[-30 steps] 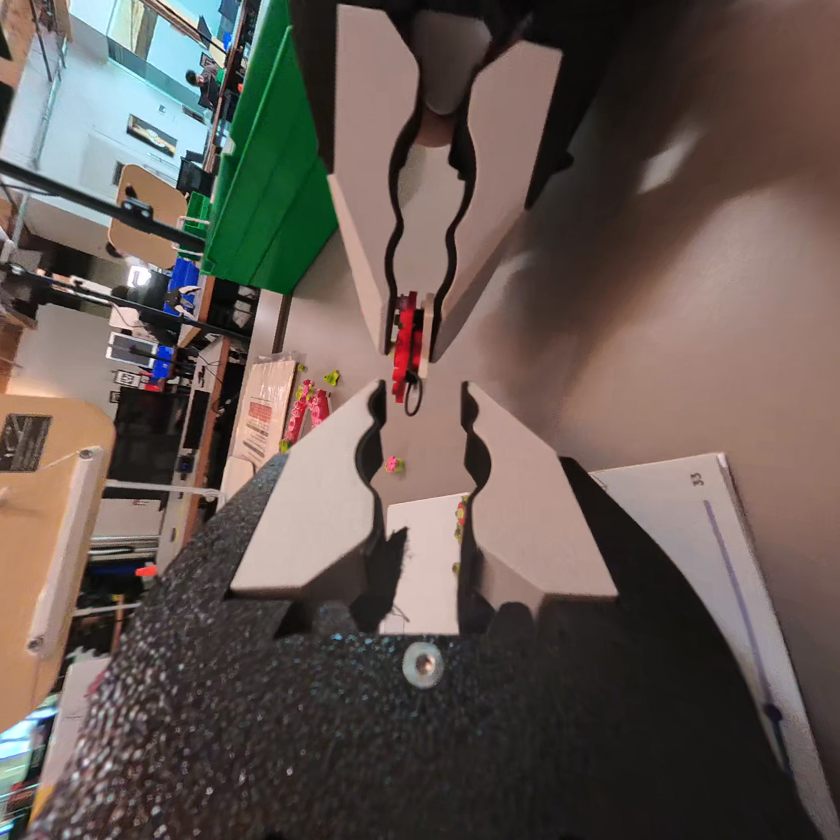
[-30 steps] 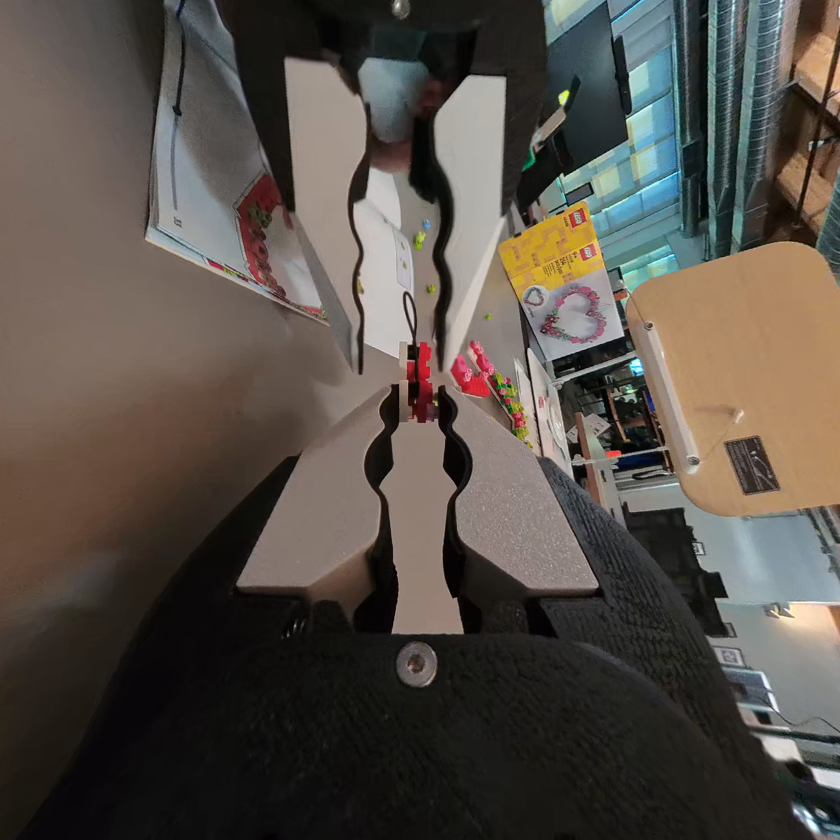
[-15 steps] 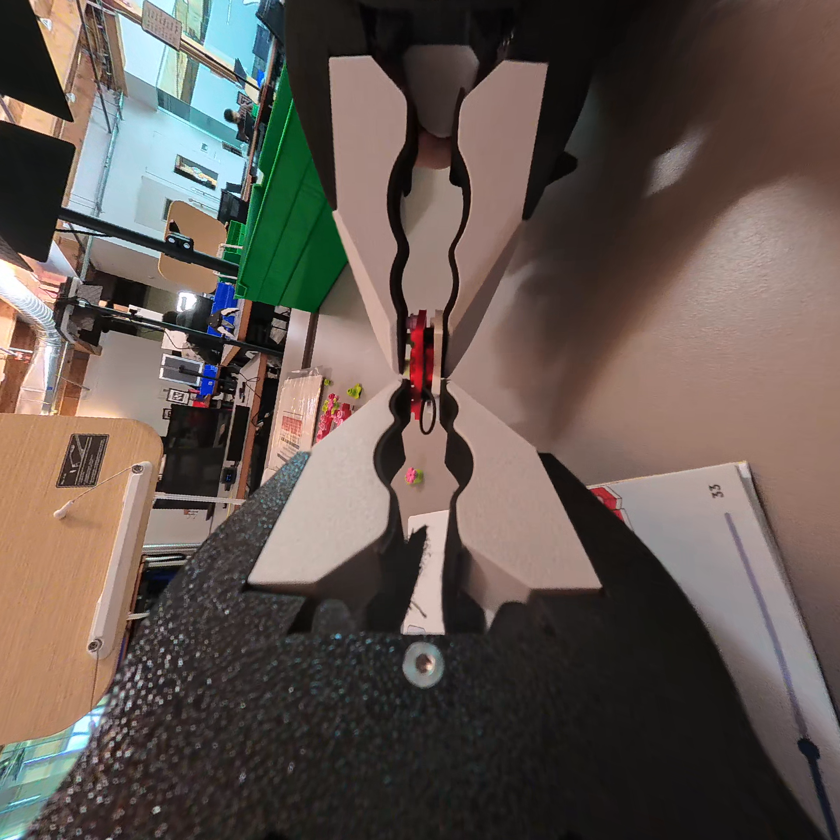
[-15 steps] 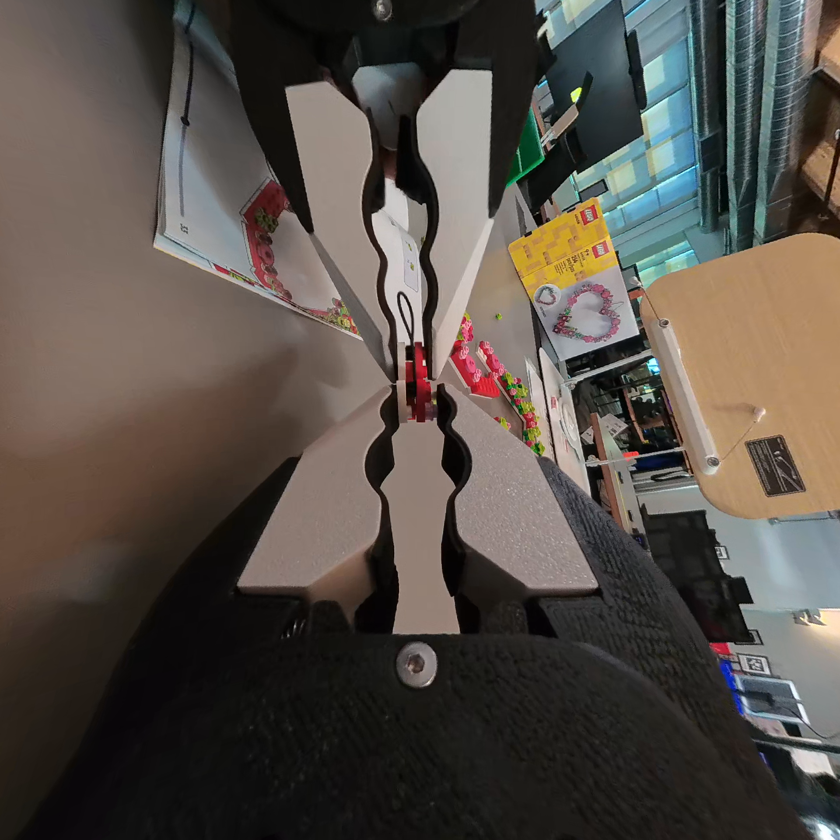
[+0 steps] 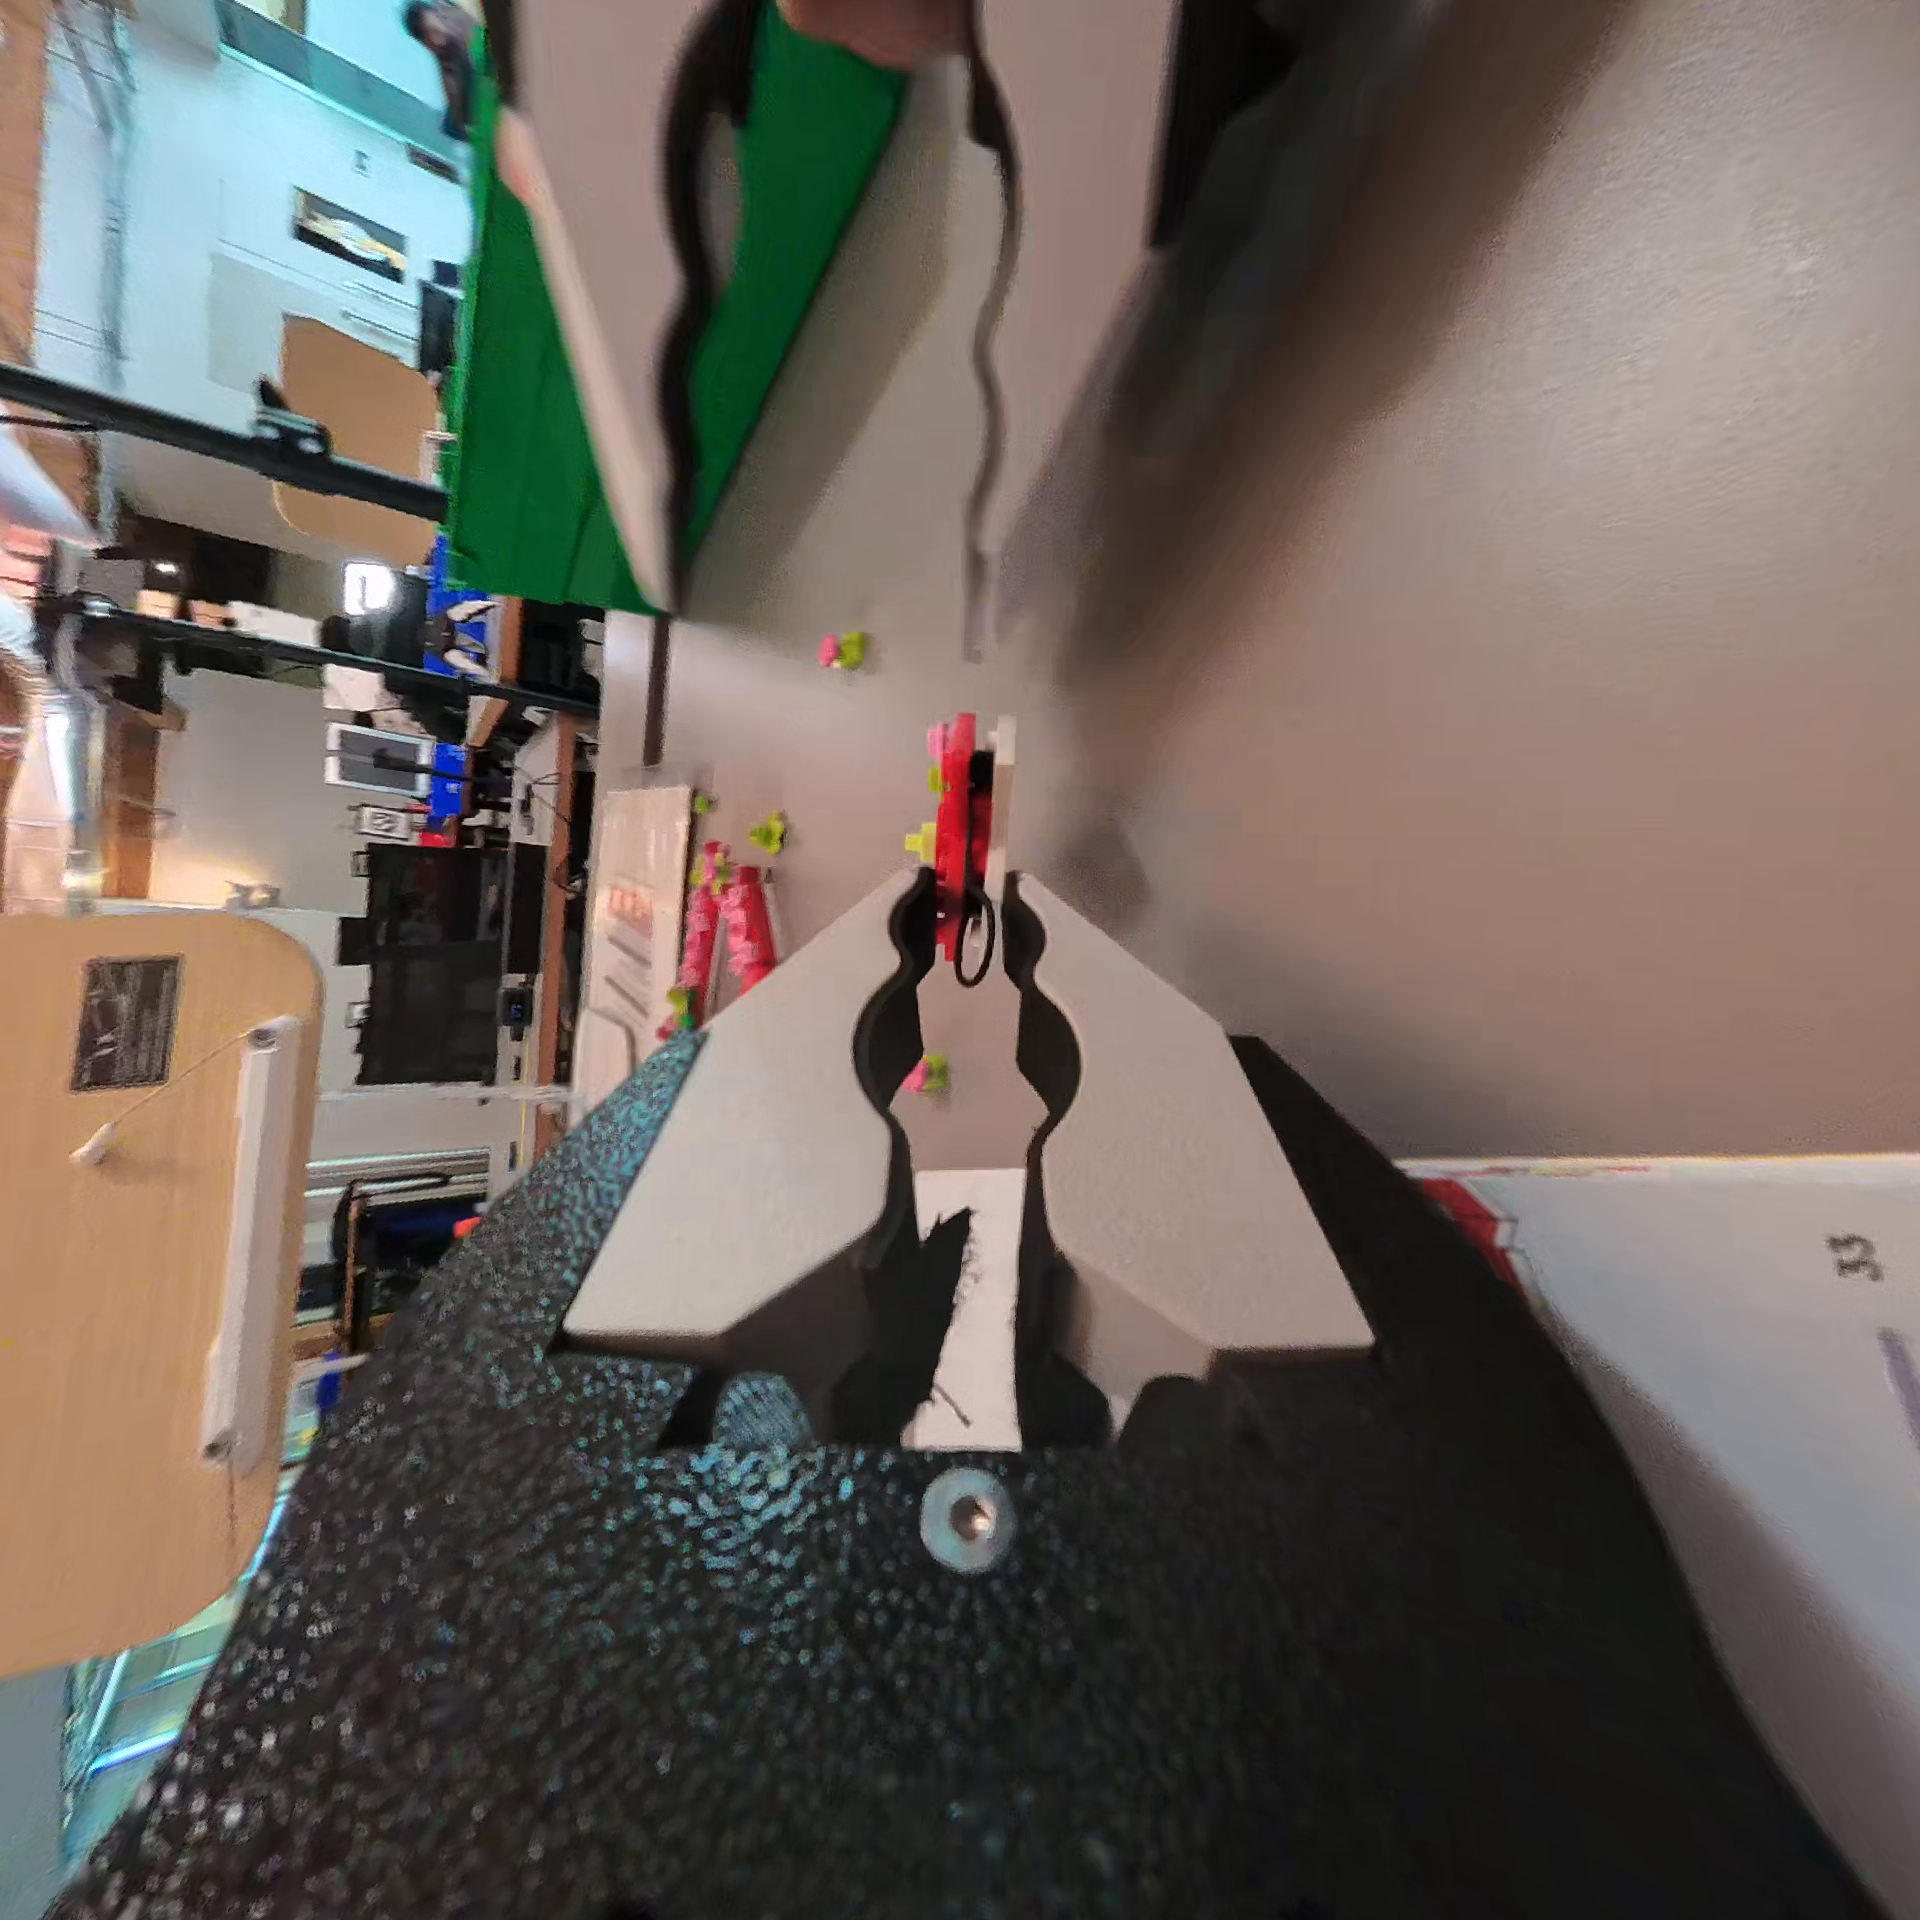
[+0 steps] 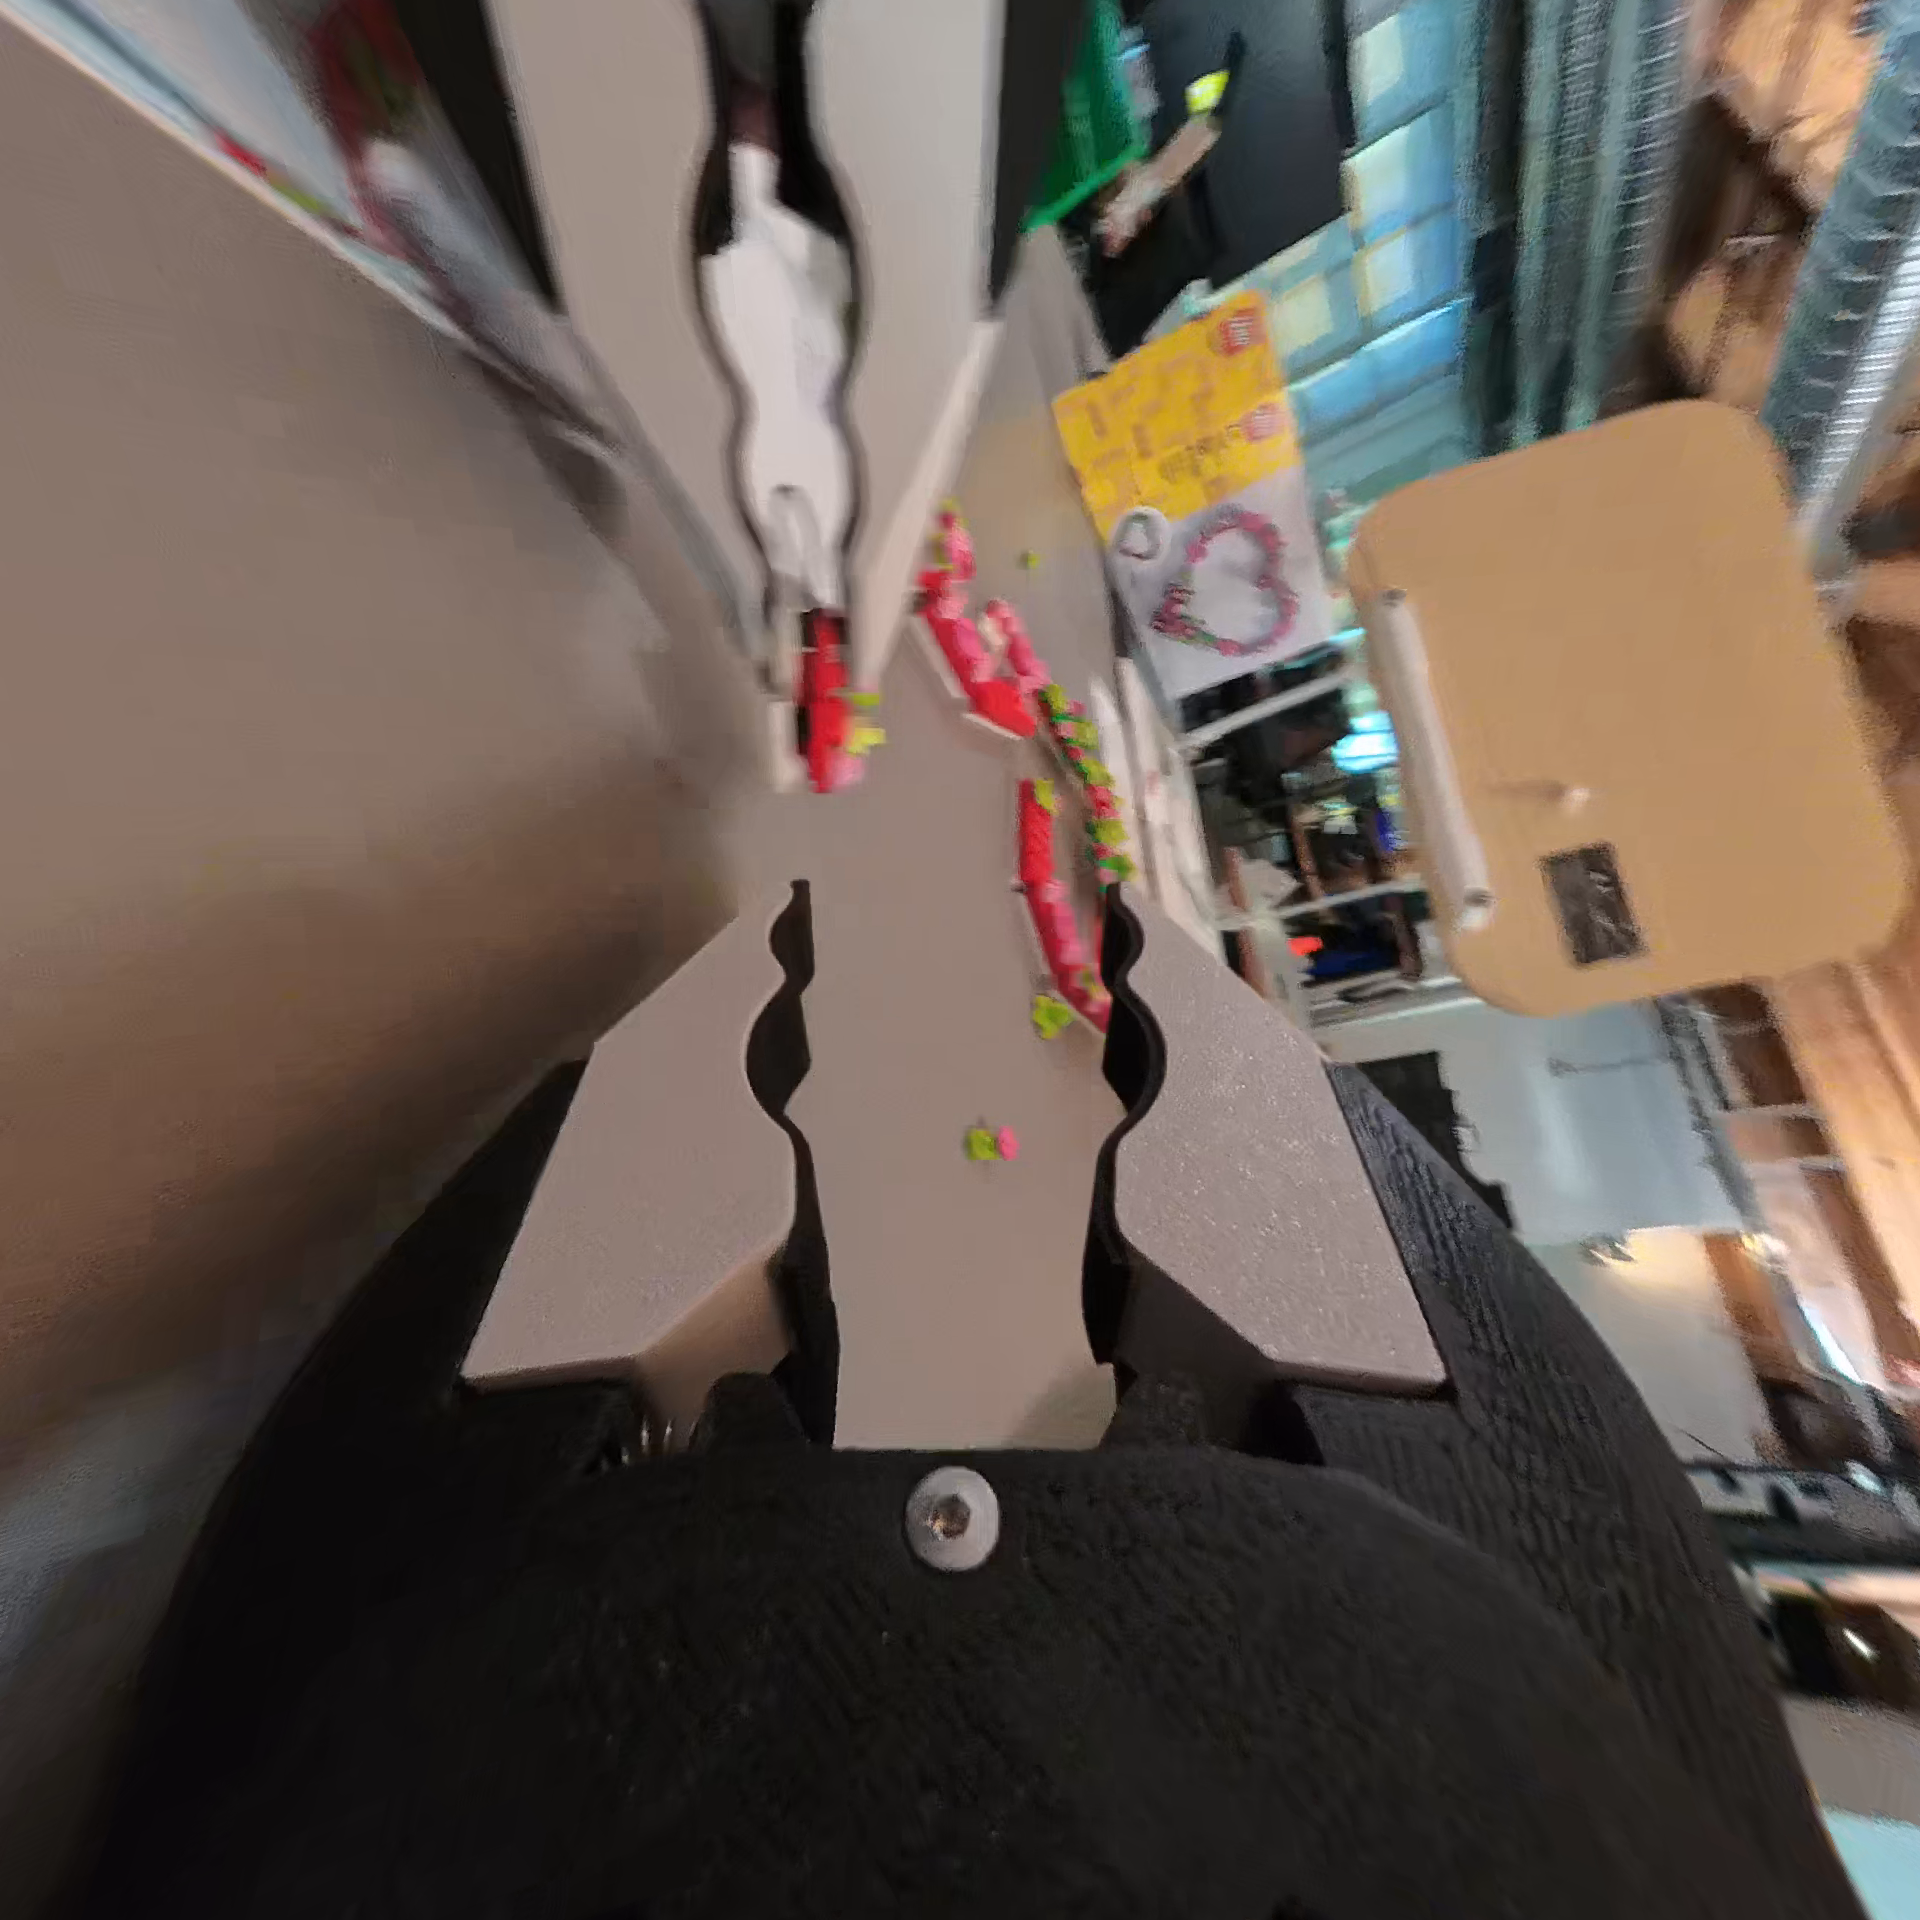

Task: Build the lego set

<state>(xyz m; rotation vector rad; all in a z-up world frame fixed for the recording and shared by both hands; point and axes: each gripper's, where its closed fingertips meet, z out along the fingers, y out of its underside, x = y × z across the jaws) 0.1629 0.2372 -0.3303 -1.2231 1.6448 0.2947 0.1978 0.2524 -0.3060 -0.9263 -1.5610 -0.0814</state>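
My left gripper (image 5: 968, 883) is shut on a small red and white lego assembly (image 5: 956, 800) with a black loop on it, held edge-on above the grey table. In the right wrist view the same assembly (image 6: 826, 707) sticks out of the left gripper (image 6: 821, 675). My right gripper (image 6: 956, 899) is open and empty, apart from the assembly. It also shows blurred and open at the top of the left wrist view (image 5: 821, 613). Red and pink built lego sections (image 6: 1049, 904) lie on the table to the right.
The instruction booklet (image 5: 1662, 1351) lies under the left gripper. A yellow lego box (image 6: 1195, 457) lies farther off. Small green and pink pieces (image 6: 992, 1143) are scattered on the table (image 6: 312, 727). A green bin (image 5: 540, 416) and a wooden chair (image 6: 1610, 675) stand beyond the table. The grippers' ends are close to 5 centimetres from one another.
The left gripper has closed on the red and white assembly. The right gripper, which held it before, has let go, opened and drawn back from it.
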